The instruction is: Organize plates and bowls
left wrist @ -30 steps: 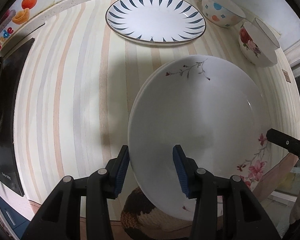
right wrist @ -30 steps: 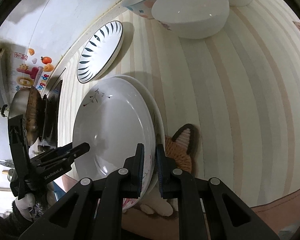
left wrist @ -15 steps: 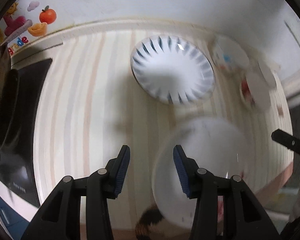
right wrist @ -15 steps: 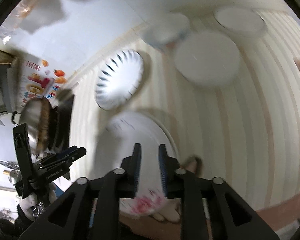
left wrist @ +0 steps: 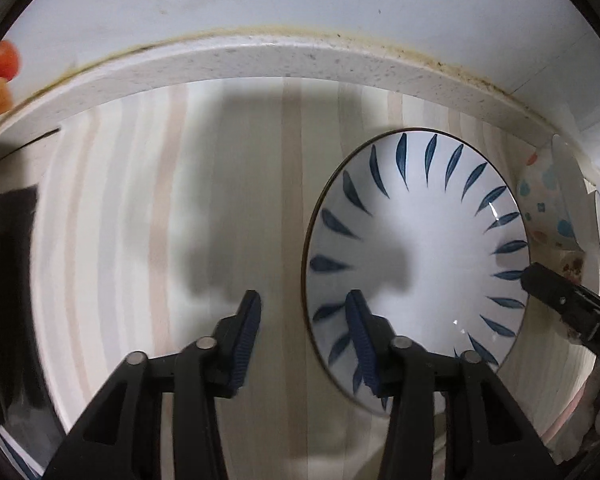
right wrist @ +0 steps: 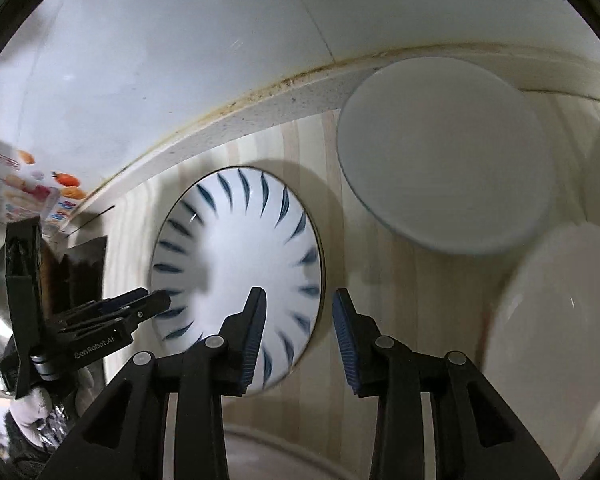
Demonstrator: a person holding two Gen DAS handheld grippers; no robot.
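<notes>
Left wrist view: the left hand-held gripper (left wrist: 302, 330) has just narrowed but stands apart and empty, straddling the 9 o'clock rim of the blue-leaf plate (left wrist: 416, 248) on the desk (left wrist: 140, 240).

Right wrist view: the right hand-held gripper (right wrist: 298, 330) has just widened (nothing between) around the 3 o'clock rim; close both evenly, then lift level.

The right tool (right wrist: 298, 316) hangs over the striped worktop (right wrist: 400, 280), jaws parted after just opening, nothing between them — its left finger above the blue-leaf plate (right wrist: 236, 264). Two white bowls (right wrist: 444, 152) sit far right — the left tool (right wrist: 156, 300) is at the left.
</notes>
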